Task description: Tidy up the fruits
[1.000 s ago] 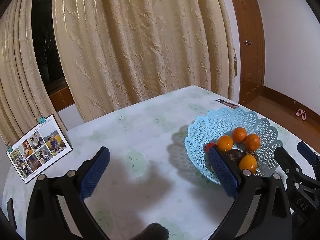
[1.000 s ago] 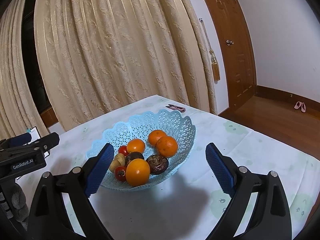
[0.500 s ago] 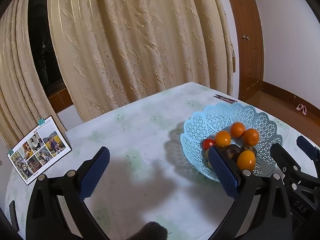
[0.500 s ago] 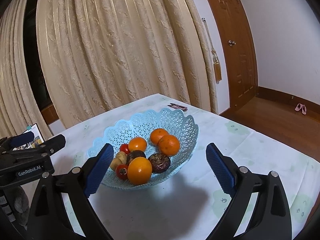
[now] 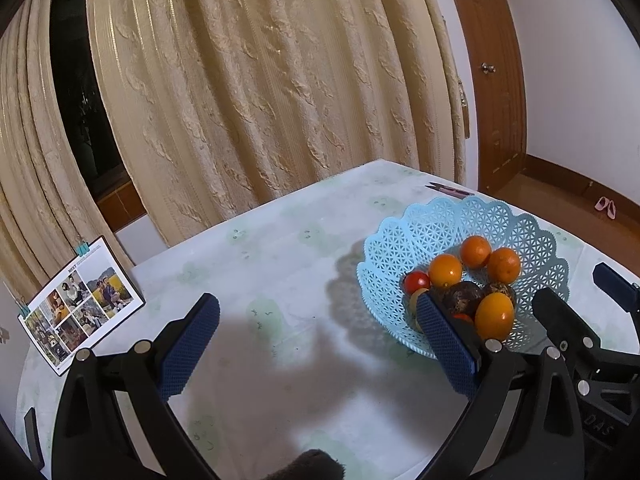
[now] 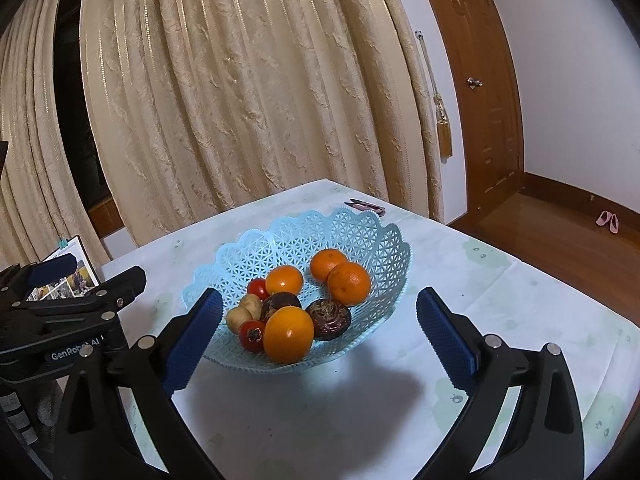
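Note:
A light blue lattice basket (image 6: 352,236) (image 5: 448,228) stands on the table and holds several oranges (image 6: 288,334), two dark mangosteens (image 6: 330,318), small tomatoes (image 6: 251,335) and pale small fruits (image 6: 240,316). My right gripper (image 6: 318,338) is open and empty, raised just in front of the basket. My left gripper (image 5: 318,338) is open and empty, above bare tablecloth to the basket's left; its right finger (image 5: 444,340) overlaps the basket's near rim in the view. The left gripper also shows in the right wrist view (image 6: 76,304).
A photo calendar (image 5: 80,300) stands at the table's left edge. Small pink scissors (image 6: 366,207) lie behind the basket. Beige curtains (image 5: 260,100) hang behind the table. A wooden door (image 6: 476,80) and floor with pink slippers (image 6: 608,221) are at the right.
Both grippers have drawn back and risen slightly; the basket sits a little farther off in both views. Both stay open and empty. The fruit has not moved.

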Available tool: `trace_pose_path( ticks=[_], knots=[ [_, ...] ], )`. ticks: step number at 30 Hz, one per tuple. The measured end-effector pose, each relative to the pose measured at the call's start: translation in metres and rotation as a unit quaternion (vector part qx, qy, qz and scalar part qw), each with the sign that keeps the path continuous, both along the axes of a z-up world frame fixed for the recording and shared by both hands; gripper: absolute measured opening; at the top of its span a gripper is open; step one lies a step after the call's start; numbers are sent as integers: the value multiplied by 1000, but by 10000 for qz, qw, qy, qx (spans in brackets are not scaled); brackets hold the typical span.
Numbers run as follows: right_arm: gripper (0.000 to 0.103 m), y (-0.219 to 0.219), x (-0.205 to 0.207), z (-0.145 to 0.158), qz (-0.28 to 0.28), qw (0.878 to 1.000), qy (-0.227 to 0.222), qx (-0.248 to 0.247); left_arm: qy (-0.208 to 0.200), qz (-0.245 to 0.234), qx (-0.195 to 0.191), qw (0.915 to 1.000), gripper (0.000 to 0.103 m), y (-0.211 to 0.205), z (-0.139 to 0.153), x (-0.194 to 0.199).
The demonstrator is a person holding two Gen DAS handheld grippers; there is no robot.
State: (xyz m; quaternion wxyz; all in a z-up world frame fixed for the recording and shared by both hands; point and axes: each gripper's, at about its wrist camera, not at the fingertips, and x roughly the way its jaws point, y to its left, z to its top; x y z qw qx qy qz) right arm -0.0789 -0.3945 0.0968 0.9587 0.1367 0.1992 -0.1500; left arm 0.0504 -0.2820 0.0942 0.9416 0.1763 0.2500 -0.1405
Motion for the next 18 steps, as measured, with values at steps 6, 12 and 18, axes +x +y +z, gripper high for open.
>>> trace_pose_path(
  ticks=[6, 12, 18],
  knots=[
    [99, 0, 3, -1, 92, 9999, 49, 16, -67, 8, 61, 10000, 98, -1, 0, -1],
    [99, -1, 3, 0, 114, 9999, 60, 27, -72, 3, 79, 9999, 98, -2, -1, -1],
    [99, 0, 3, 0, 110, 9999, 60, 28, -72, -22, 88, 9999, 98, -2, -1, -1]
  ],
)
